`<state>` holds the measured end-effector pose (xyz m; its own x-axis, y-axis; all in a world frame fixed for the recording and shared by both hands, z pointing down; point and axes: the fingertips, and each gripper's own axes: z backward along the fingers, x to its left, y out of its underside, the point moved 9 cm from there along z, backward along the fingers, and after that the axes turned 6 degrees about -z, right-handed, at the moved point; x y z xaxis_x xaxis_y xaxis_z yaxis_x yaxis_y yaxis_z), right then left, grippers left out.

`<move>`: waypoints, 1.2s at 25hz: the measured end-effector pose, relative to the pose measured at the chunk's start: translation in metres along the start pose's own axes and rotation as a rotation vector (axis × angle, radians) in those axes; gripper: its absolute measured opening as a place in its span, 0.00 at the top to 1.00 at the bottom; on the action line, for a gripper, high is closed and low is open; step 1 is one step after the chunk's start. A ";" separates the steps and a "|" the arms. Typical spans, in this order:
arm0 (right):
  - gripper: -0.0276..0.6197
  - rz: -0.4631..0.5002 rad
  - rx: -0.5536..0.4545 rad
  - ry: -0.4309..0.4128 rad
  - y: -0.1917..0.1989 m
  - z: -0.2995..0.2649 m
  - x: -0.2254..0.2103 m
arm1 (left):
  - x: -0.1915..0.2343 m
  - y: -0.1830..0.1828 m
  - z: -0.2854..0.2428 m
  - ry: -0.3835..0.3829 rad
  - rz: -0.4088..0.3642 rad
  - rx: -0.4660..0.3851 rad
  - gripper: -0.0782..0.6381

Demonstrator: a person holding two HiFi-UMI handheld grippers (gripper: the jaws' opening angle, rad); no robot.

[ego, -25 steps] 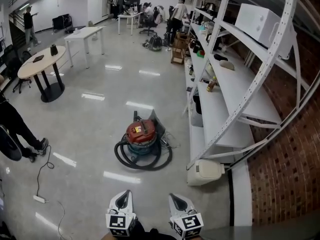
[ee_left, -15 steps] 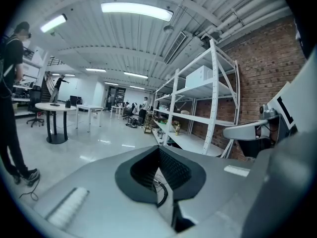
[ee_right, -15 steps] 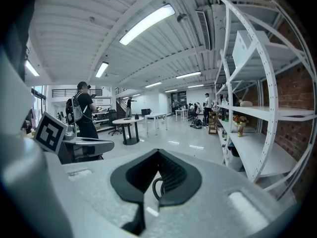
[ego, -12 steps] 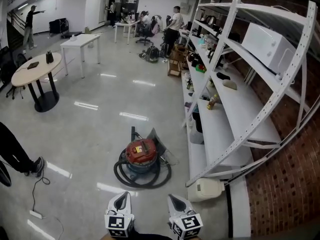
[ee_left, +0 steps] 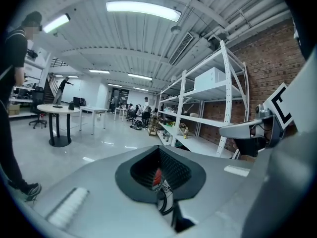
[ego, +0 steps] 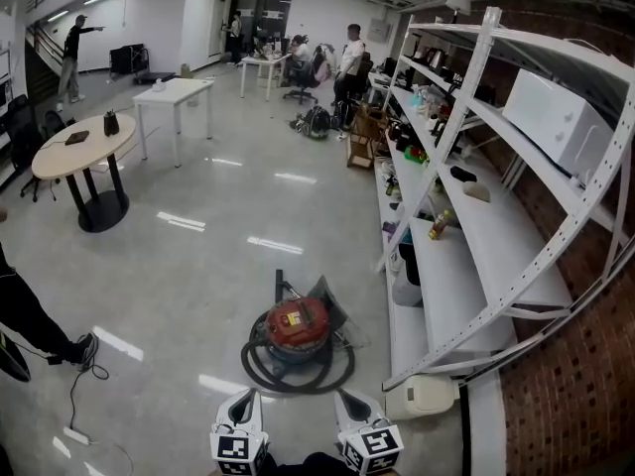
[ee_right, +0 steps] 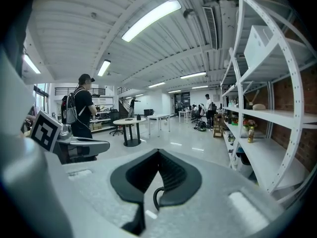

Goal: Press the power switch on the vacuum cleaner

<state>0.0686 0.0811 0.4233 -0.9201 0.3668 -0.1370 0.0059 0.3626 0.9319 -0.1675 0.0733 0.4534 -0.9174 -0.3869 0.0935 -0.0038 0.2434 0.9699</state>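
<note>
A white rack (ego: 466,251) runs ahead and to the right of both grippers, over glossy floor (ego: 189,266). The vacuum (ego: 298,325), red-topped and ringed by its black hose (ego: 256,370), sits on the floor just ahead, roughly between the lines of the two grippers and touched by neither. The left gripper (ego: 251,393) and right gripper (ego: 341,394) are held low and side by side. Each has its jaw tips pressed together with nothing in them.

By my reading the task has not begun. The switch cannot be made out, and the reach and the press are both left to do.

A yellow label (ego: 289,314) on the lid is too small to read, and no brand shows. The grippers' cubes (ego: 234,451) carry only square patterns.
</note>
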 end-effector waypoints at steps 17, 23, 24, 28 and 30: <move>0.97 0.042 0.024 -0.168 -0.027 -0.100 -0.056 | 0.014 0.007 -0.084 -0.145 0.005 0.042 0.87; 0.97 0.041 0.030 -0.193 -0.039 -0.136 -0.092 | 0.010 -0.001 -0.126 -0.172 0.010 0.076 0.87; 0.97 0.040 0.033 -0.196 -0.040 -0.140 -0.096 | 0.010 -0.002 -0.131 -0.177 0.009 0.081 0.87; 0.97 0.038 0.047 -0.206 -0.041 -0.156 -0.109 | 0.013 -0.003 -0.150 -0.199 0.010 0.084 0.87; 0.97 0.041 0.044 -0.214 -0.045 -0.165 -0.112 | 0.019 -0.006 -0.159 -0.209 0.009 0.078 0.87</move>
<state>0.1070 -0.1181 0.4524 -0.8148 0.5536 -0.1721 0.0629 0.3795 0.9230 -0.1216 -0.0765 0.4851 -0.9801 -0.1932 0.0455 -0.0184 0.3171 0.9482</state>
